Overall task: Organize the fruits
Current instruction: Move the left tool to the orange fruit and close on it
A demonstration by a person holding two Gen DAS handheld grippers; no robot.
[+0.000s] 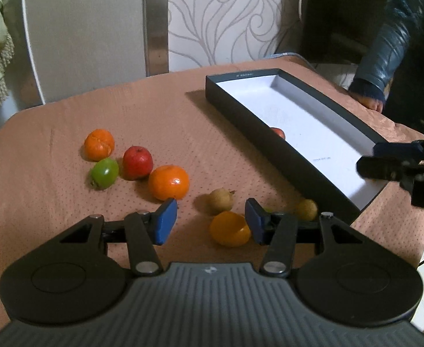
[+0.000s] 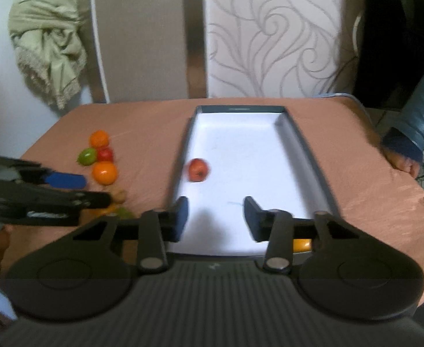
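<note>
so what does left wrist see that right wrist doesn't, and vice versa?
Only the left wrist view: the two small brown fruits and in full, the whole yellow-orange fruit by the open left gripper, and print on the box floor.

Only the right wrist view: the entire red fruit lying inside the box, below the open right gripper, plus an orange item behind its right finger.

Both: the cluster of two oranges, red apple and green fruit on the brown cloth, and a hand at the table edge.

A tan-clothed table (image 1: 67,121) carries loose fruit — oranges (image 1: 168,182), a red apple (image 1: 137,162) — beside a dark box (image 1: 269,141).
</note>
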